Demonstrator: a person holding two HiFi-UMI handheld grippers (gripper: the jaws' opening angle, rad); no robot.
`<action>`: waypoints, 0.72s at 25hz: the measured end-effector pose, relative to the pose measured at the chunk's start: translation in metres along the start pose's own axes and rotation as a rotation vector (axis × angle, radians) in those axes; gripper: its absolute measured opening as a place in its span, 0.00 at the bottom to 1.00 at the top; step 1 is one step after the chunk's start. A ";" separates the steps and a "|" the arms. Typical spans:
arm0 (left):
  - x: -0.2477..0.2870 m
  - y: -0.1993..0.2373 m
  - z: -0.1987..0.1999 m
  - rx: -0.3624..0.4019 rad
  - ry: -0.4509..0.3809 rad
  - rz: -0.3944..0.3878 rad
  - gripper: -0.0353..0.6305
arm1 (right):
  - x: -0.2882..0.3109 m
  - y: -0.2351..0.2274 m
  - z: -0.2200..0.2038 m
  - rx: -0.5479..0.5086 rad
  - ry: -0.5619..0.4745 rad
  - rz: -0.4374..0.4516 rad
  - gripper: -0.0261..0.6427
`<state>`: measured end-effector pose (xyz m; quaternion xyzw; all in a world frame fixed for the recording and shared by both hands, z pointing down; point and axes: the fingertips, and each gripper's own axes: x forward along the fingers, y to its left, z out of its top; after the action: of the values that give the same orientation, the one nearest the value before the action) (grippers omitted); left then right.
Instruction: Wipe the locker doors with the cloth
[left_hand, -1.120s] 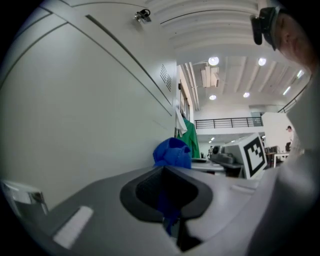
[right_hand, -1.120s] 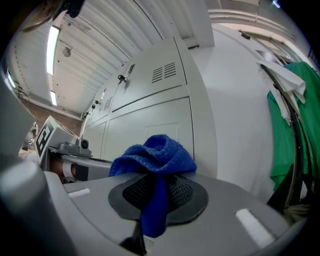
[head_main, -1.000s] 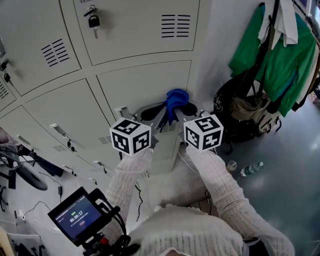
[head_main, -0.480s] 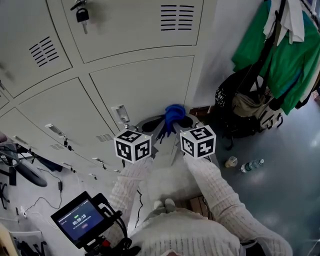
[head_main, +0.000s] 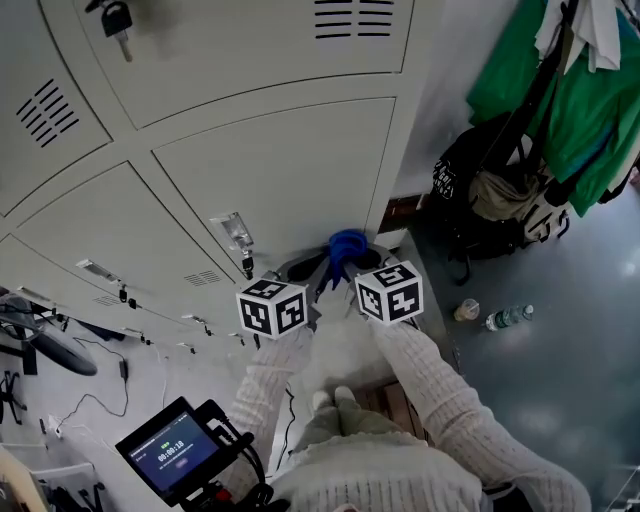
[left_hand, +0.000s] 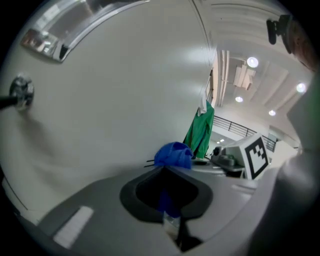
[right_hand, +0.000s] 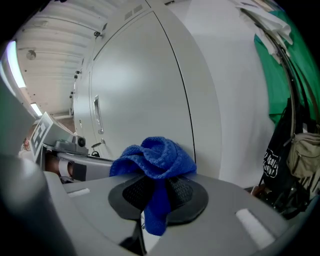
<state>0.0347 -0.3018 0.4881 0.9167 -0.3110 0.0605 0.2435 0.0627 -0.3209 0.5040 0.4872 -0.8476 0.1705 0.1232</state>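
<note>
A blue cloth (head_main: 347, 244) is bunched between the tips of both grippers, low against the pale grey locker door (head_main: 280, 170). My left gripper (head_main: 318, 268) and right gripper (head_main: 358, 262) sit side by side, their marker cubes almost touching. In the right gripper view the cloth (right_hand: 155, 155) is clamped in the right gripper (right_hand: 157, 197), with a strip hanging between the pads and the door (right_hand: 135, 90) just behind. In the left gripper view the cloth (left_hand: 173, 154) bulges at the tip of the left gripper (left_hand: 167, 187), with blue showing between its pads, close to the door (left_hand: 115, 90).
A latch handle (head_main: 235, 232) sticks out of the door left of the cloth. A padlock (head_main: 115, 18) hangs on the upper locker. Green jackets (head_main: 560, 90) and a black bag (head_main: 480, 200) hang at the right; a bottle (head_main: 510, 317) and cup (head_main: 466, 309) lie on the floor.
Both grippers with the cloth have slid lower down the locker door and drawn closer together. The hold on the cloth looks the same.
</note>
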 end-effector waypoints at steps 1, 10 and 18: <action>0.002 0.003 -0.005 -0.020 0.002 0.002 0.06 | 0.002 -0.001 -0.005 -0.004 0.011 -0.002 0.12; 0.012 0.019 -0.033 -0.103 0.024 0.027 0.06 | 0.016 -0.007 -0.036 0.010 0.088 0.002 0.12; 0.014 0.025 -0.052 -0.147 0.050 0.041 0.06 | 0.024 -0.009 -0.054 0.011 0.142 -0.010 0.12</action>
<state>0.0327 -0.3016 0.5473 0.8880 -0.3269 0.0653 0.3167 0.0613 -0.3217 0.5632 0.4786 -0.8335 0.2085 0.1811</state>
